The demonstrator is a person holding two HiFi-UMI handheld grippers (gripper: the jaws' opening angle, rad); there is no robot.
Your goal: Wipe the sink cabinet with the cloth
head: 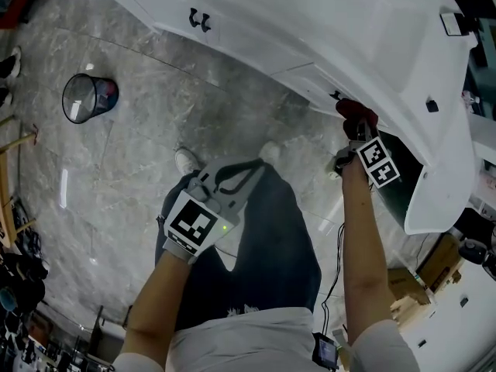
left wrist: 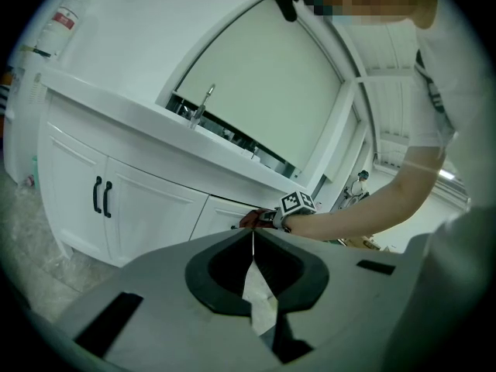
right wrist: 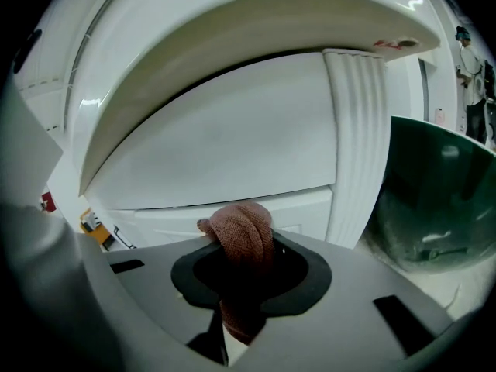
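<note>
The white sink cabinet (head: 325, 29) runs across the top of the head view. My right gripper (head: 355, 134) is shut on a reddish-brown cloth (head: 358, 115) and holds it against a drawer front near the cabinet's right end. In the right gripper view the bunched cloth (right wrist: 242, 227) sticks out between the jaws, up against the white drawer front (right wrist: 232, 161). My left gripper (head: 252, 169) hangs over the floor in front of my legs, away from the cabinet. Its jaws are shut with nothing between them (left wrist: 253, 235). The left gripper view shows the cabinet doors (left wrist: 139, 208) and the faucet (left wrist: 203, 103).
A wire waste bin (head: 89, 97) stands on the grey marble floor (head: 139, 153) at the left. Black door handles (head: 200, 20) stick out of the cabinet. A dark green panel (right wrist: 434, 200) lies just right of the cabinet's end. Cardboard boxes (head: 422, 277) sit at the lower right.
</note>
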